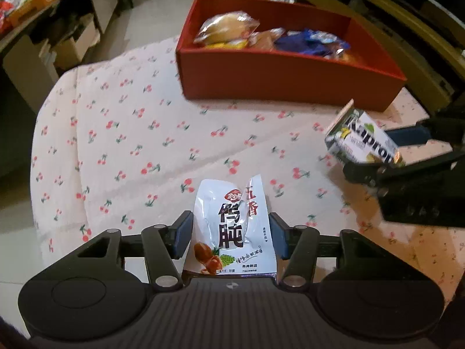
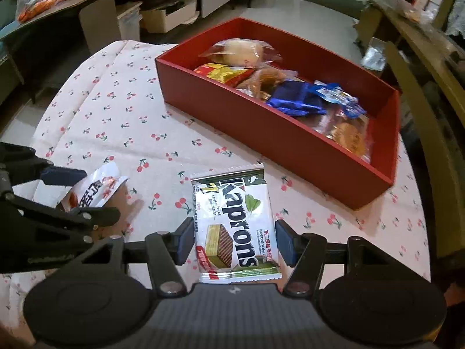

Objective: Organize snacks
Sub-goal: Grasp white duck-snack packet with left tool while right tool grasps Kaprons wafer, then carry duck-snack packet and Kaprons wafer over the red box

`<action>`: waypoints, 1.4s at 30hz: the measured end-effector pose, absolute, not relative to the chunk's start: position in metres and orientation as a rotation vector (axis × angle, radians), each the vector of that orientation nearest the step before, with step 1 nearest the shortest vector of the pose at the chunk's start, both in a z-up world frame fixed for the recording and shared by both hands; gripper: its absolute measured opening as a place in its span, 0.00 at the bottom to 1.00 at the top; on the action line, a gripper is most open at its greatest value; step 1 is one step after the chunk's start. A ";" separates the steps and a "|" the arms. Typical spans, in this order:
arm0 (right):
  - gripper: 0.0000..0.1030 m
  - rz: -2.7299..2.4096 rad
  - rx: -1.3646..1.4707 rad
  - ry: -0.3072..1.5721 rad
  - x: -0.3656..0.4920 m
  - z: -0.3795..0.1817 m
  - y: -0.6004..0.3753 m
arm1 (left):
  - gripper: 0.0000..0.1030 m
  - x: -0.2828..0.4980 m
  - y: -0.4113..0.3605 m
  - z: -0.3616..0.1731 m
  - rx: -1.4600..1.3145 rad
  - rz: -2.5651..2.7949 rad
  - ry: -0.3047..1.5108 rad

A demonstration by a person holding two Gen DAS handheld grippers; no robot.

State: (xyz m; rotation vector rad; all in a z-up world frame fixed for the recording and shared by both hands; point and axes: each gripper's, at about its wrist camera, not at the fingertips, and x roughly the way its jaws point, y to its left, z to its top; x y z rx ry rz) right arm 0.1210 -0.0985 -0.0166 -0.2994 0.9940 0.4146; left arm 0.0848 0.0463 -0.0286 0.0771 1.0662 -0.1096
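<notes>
At the bottom centre of the left wrist view, the left gripper has its blue-padded jaws closed against the sides of a white foil snack pouch printed with large dark Chinese characters, which stands up between them above the pink cherry-print tablecloth. At the right edge of that same view the right gripper holds a white Kaprons wafer packet tilted in the air, its crimped end pointing up and left. In the right wrist view this gripper sits at bottom centre, its jaws pressed on both long edges of the wafer packet (the brand name runs lengthwise down the wrapper), while the left gripper and its pouch show at the lower left. The open red rectangular cardboard box rests on the cloth in the upper middle of both views, well apart from either packet; inside it lie a clear bag of pale buns, a yellow-and-red packet, a dark blue wrapper and clear-wrapped golden biscuits.
</notes>
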 end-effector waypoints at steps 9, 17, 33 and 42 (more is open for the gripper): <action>0.65 0.368 -0.292 1.002 0.102 -0.020 -0.105 | 0.61 0.083 0.029 -0.021 0.141 -0.119 1.013; 0.65 0.343 -0.279 1.021 0.099 -0.025 -0.110 | 0.61 0.077 0.021 -0.032 0.176 -0.133 1.043; 0.66 0.324 -0.282 1.082 0.084 -0.047 -0.117 | 0.61 0.064 -0.005 -0.048 0.276 -0.187 1.076; 0.66 0.307 -0.262 1.081 0.077 -0.045 -0.121 | 0.61 0.059 -0.012 -0.045 0.318 -0.184 1.053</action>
